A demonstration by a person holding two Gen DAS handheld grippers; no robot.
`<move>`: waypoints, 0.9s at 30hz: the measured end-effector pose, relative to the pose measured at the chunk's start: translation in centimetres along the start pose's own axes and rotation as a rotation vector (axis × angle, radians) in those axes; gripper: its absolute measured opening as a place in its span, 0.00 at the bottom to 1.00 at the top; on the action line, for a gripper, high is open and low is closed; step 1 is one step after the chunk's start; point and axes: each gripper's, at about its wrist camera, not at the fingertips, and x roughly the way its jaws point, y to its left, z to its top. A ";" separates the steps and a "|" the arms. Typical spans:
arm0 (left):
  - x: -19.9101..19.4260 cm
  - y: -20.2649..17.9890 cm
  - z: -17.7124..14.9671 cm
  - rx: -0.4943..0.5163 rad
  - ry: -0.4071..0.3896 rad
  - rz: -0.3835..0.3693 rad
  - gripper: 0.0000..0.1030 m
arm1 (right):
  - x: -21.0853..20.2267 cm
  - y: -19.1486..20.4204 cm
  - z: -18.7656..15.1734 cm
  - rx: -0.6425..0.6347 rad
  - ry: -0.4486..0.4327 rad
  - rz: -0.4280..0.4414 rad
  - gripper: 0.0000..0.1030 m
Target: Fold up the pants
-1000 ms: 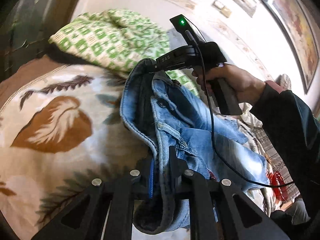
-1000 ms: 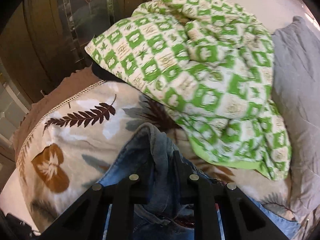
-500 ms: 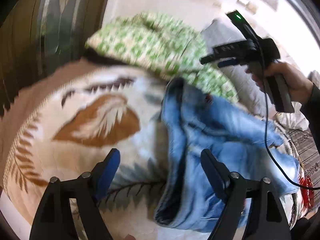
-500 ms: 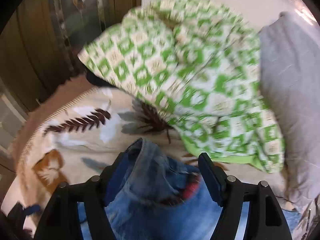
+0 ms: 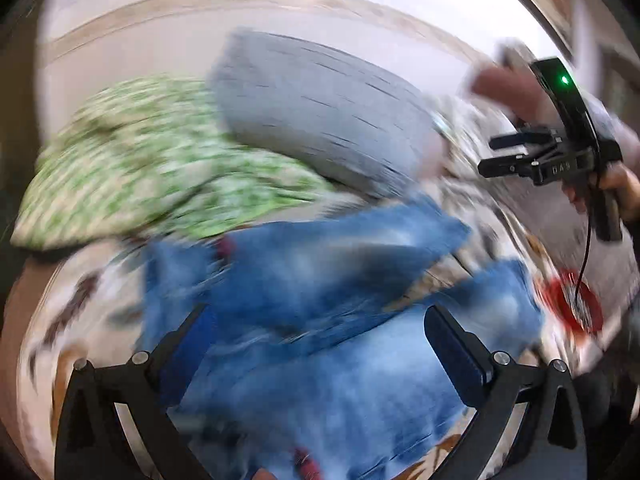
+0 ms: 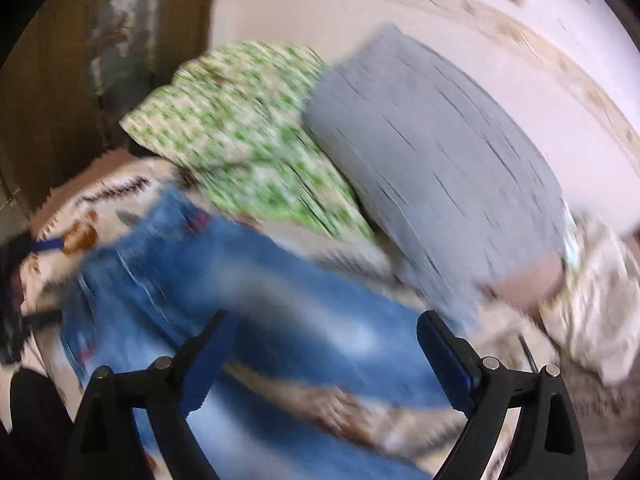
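Blue jeans [image 5: 320, 280] lie spread on the leaf-print bedspread [image 5: 72, 320], blurred by motion; they also show in the right wrist view [image 6: 224, 288]. My left gripper [image 5: 320, 344] is open and empty, jaws wide apart above the jeans. My right gripper [image 6: 324, 344] is open and empty above the jeans too. In the left wrist view the right gripper [image 5: 496, 156] hangs in the air at the far right, held by a hand, jaws apart.
A green checked quilt [image 5: 152, 160] and a grey pillow [image 5: 320, 112] lie at the head of the bed by the wall. A wooden door [image 6: 80, 60] stands at the left. Crumpled light bedding [image 6: 592, 304] lies at the right.
Both grippers let go of the jeans' waistband, opened wide and swung away to the right. The jeans dropped onto the bed.
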 end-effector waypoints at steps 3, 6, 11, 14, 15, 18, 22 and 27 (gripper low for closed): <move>3.2 -2.5 3.0 0.154 0.059 -0.099 1.00 | 0.8 -5.0 -2.7 0.070 0.050 0.013 0.91; 6.1 -4.1 5.7 0.282 0.071 -0.098 1.00 | 2.8 -8.9 -4.3 0.116 0.090 -0.002 0.91; 11.9 -4.1 9.5 0.372 0.154 -0.131 1.00 | 6.8 -13.8 -5.2 0.169 0.061 0.015 0.91; 15.6 -3.3 11.0 0.399 0.193 -0.124 1.00 | 9.2 -14.2 -4.7 0.097 0.028 0.000 0.91; 16.7 -3.1 11.4 0.402 0.196 -0.118 1.00 | 10.5 -14.2 -4.5 0.053 0.022 -0.018 0.91; 20.1 -2.2 12.1 0.382 0.210 -0.118 1.00 | 14.1 -14.4 -4.1 -0.030 0.031 -0.055 0.91; 23.2 -1.7 11.7 0.434 0.229 -0.099 1.00 | 19.0 -15.9 -3.9 -0.026 0.053 -0.046 0.90; 25.8 -1.3 10.7 0.489 0.268 -0.123 1.00 | 23.2 -17.7 -4.2 0.017 0.093 0.011 0.90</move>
